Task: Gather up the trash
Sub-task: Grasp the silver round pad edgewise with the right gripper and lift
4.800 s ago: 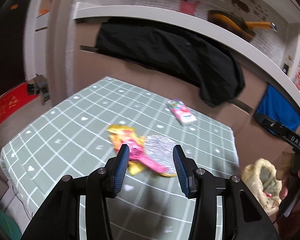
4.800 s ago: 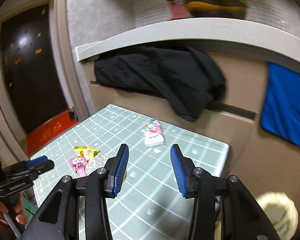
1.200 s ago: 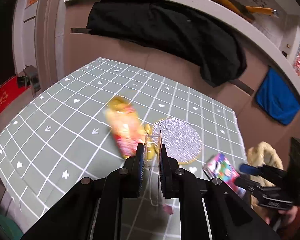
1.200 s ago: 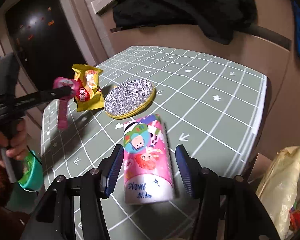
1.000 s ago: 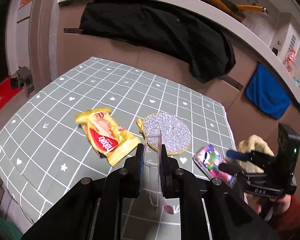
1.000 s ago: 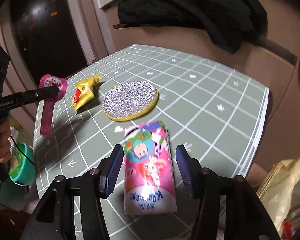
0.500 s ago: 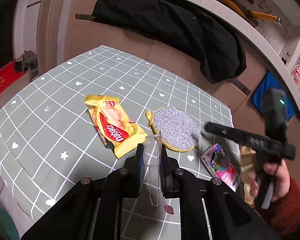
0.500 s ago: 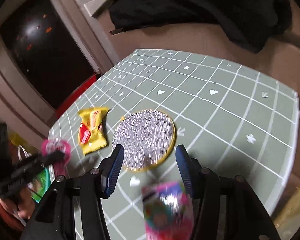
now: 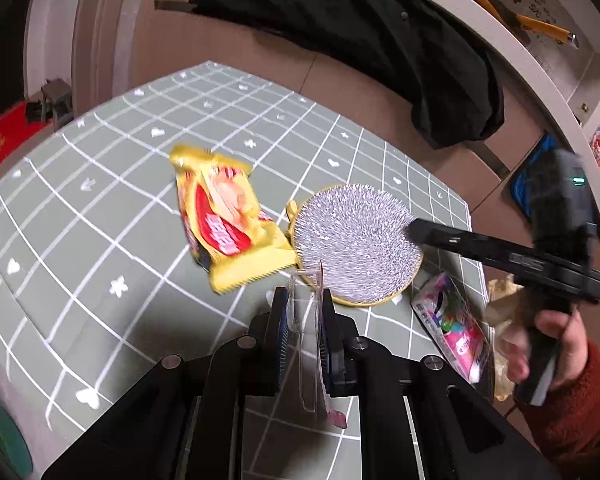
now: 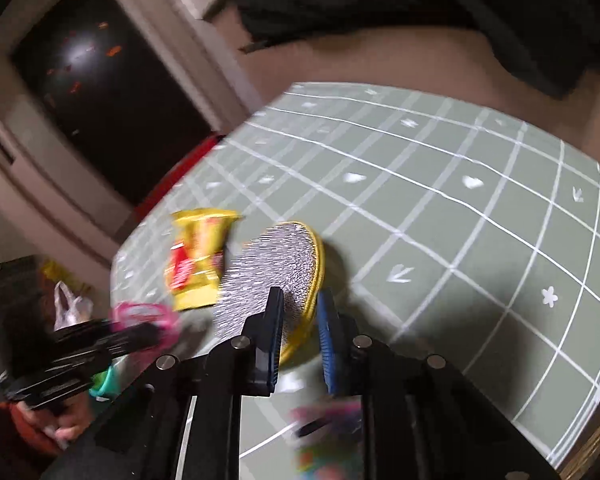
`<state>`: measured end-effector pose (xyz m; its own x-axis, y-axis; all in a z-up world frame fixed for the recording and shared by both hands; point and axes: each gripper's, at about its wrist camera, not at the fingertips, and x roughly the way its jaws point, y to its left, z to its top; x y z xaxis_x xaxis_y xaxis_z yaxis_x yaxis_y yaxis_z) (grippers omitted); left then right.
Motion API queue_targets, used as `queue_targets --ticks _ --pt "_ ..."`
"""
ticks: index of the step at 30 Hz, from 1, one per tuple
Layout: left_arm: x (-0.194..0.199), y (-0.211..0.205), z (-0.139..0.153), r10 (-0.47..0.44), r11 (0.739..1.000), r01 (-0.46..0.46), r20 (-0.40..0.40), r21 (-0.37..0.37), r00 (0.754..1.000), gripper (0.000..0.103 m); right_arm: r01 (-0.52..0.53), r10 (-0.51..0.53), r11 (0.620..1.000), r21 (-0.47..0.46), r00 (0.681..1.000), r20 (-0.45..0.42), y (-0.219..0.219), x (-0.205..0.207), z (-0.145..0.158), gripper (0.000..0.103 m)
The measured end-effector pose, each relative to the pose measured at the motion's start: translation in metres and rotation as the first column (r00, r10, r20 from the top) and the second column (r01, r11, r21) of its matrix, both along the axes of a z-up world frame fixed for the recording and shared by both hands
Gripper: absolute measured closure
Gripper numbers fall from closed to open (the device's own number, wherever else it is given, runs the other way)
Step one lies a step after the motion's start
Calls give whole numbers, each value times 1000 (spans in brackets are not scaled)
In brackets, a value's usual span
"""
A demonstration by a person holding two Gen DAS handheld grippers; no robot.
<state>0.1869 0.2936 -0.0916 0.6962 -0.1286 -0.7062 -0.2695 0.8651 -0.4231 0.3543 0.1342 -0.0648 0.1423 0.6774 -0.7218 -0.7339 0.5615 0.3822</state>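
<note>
Silver disc point(image 9: 352, 236), near tabletop's point(image 9: 100, 200) right edge: rim lies between R gripper's point(image 10: 300, 300) jaws, just closed, seemingly clamped; L gripper point(image 9: 303, 300) clamps blister pack point(image 9: 306, 324).

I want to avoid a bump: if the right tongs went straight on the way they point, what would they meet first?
Probably the round glittery pad: the right tongs already straddle its near yellow rim. Blur leaves depth uncertain.
</note>
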Motion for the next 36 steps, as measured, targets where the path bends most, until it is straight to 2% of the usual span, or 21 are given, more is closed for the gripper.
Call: queue_targets --ticks 4,8,11,15,16,18,19,24,28,31,33,36 --pt "-7 -1 -6 -6 1000 6 -2 2 1000 89 -67 66 997 27 998 22 7 -30 18 86" --pt "-12 3 -11 0 1000 0 -5 -18 1000 89 -112 110 993 29 993 46 26 -51 25 86" --pt "-11 6 -14 7 1000 -7 -7 -26 1000 89 -101 102 995 -11 994 46 44 -53 16 74" --pt "-8 8 -16 5 999 -5 -9 -38 1000 89 -16 24 997 -75 994 105 43 -38 7 73" --pt "-9 6 -14 -7 999 7 3 -36 1000 89 13 -7 997 -72 997 78 36 -28 5 72" --pt "-7 4 -11 -23 1000 24 18 -11 1000 89 47 -47 997 -64 999 4 25 -12 -3 59" --pt "-5 3 -11 -31 1000 31 14 0 999 89 60 -62 996 -65 998 -27 21 -6 -7 56" --pt "6 8 -19 -37 999 36 -19 -22 999 89 78 -87 995 -68 984 -153 17 8 -35 55" --pt "7 10 -21 -45 999 44 -27 -23 999 88 44 -51 998 -48 985 -163 28 6 -40 55" --pt "4 13 -22 -41 999 41 -29 -25 999 88 14 -18 1000 -20 975 -221 36 6 -42 55" --pt "1 16 -24 -32 999 32 -29 -29 999 88 -5 11 1000 26 977 -215 35 1 -34 55" --pt "-2 18 -25 -29 999 28 -28 -38 999 88 -95 112 990 105 978 -176 42 -15 -17 72"
